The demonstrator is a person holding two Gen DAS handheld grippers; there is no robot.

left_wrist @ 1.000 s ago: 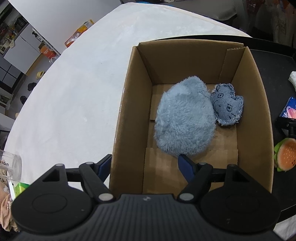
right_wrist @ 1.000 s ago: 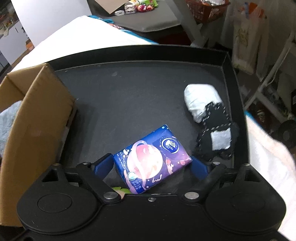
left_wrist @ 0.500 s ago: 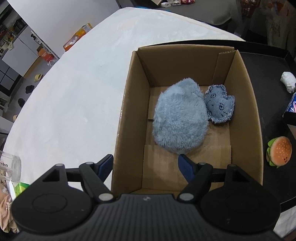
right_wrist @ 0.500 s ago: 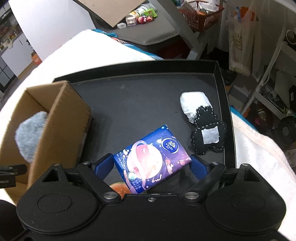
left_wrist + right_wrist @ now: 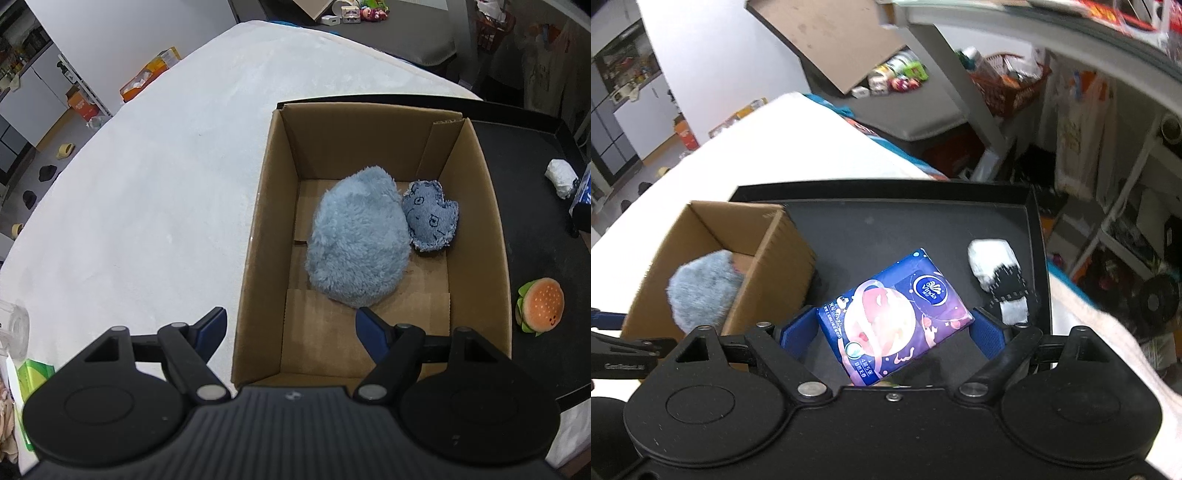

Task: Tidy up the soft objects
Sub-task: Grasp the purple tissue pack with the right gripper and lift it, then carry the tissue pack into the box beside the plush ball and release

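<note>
The right gripper [image 5: 894, 328] jaws clamp a tissue pack [image 5: 895, 315] above the black tray [image 5: 886, 225], beside the box [image 5: 484, 236]. The left gripper [image 5: 291, 325] hangs over the box, jaws wide, above a fluffy plush [image 5: 358, 243] and denim toy [image 5: 430, 218].

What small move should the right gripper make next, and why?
Probably carry the tissue pack leftward over the cardboard box and release it there. The right gripper holds the pack raised above the black tray, and the box has bare floor near the fluffy blue plush.
</note>
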